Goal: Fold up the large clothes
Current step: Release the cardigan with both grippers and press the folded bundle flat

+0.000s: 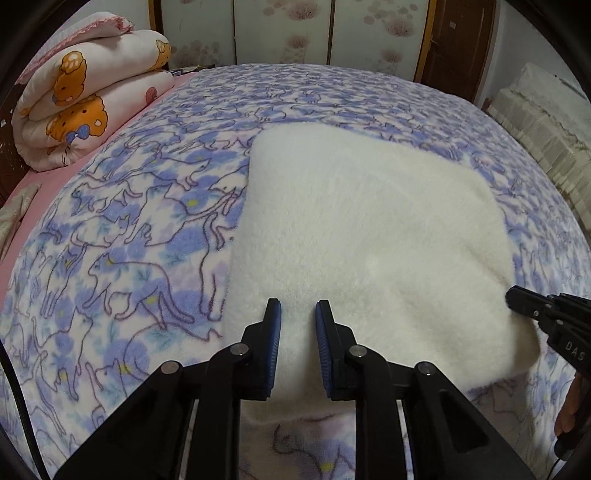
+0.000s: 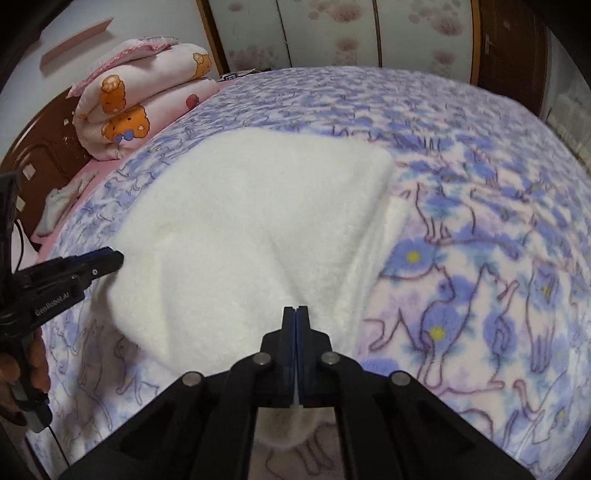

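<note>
Blue cat-print blanket (image 1: 147,229) over the bed, rolled bear-print quilt (image 1: 85,96) on pink sheet (image 1: 40,177), floral wall panels (image 1: 280,29)

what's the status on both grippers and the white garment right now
Left gripper closed on near edge of white fuzzy garment. Right gripper shut on the same edge, near its right corner. Garment partly folded on cat-print blanket; nothing in the way.

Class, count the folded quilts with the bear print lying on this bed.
1. The bear-print quilt lies folded at the bed's far left corner, beyond the white fleece garment. Others may lie outside the view.
</note>
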A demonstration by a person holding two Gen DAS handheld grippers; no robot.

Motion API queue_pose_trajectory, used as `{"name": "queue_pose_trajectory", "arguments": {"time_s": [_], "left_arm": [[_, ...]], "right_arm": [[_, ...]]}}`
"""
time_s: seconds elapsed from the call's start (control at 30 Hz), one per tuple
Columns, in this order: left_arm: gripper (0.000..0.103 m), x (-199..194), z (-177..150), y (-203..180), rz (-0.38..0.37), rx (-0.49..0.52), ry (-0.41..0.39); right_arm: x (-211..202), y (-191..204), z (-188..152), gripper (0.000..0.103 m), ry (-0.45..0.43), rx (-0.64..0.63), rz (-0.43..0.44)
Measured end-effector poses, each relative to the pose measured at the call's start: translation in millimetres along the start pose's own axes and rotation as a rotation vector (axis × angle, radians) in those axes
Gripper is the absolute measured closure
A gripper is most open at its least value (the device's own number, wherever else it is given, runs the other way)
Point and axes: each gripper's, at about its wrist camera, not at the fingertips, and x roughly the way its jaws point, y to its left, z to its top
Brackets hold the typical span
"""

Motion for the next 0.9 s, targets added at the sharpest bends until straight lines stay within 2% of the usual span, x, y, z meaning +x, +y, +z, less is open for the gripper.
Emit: {"name": "queue_pose_trajectory", "arguments": {"time_s": [0.1,0.3,0.37,0.4,0.43,0.5,0.6,0.67,0.73,0.8,0.9], "left_arm": [[0.086,6,-1,-2,0.025,0.014,0.008],[0.085,0,-1,-1,0.024,-0.019,-0.011],[0.08,-6,-1,-2,0.018,-0.029,-0.017],[0.069,-9,-2,-3,0.011,-0.039,-0.015],[0.047,-11,-2,-3,0.009,-0.05,-0.009],[0.02,-20,-4,-5,0.029,-0.079,-0.012],[0.018,-36,-7,-8,0.019,-0.115,-0.02],[0.018,-45,-7,-9,0.019,-0.134,0.003],[0.018,-59,-9,-12,0.014,-0.153,0.015],[0.018,-77,-13,-17,0.013,-0.164,0.015],[0.018,-105,-20,-27,0.026,-0.153,0.016]], "right_arm": [[2,2,0,0.103,0.0,-0.018,-0.014],[-3,3,0,0.103,0.009,0.011,-0.018],[-9,3,2,0.103,0.015,0.028,-0.008],[-12,2,2,0.1,0.022,0.042,0.004],[-16,1,2,0.1,0.027,0.053,0.007],[-24,0,2,0.1,0.034,0.069,0.011],[-40,-2,2,0.096,0.042,0.091,0.012],[-55,-3,0,0.087,0.04,0.098,-0.002],[-70,-3,-1,0.069,0.028,0.104,-0.012],[-92,-3,-5,0.06,0.015,0.107,-0.027],[-124,-3,-13,0.059,-0.002,0.115,-0.051]]}}
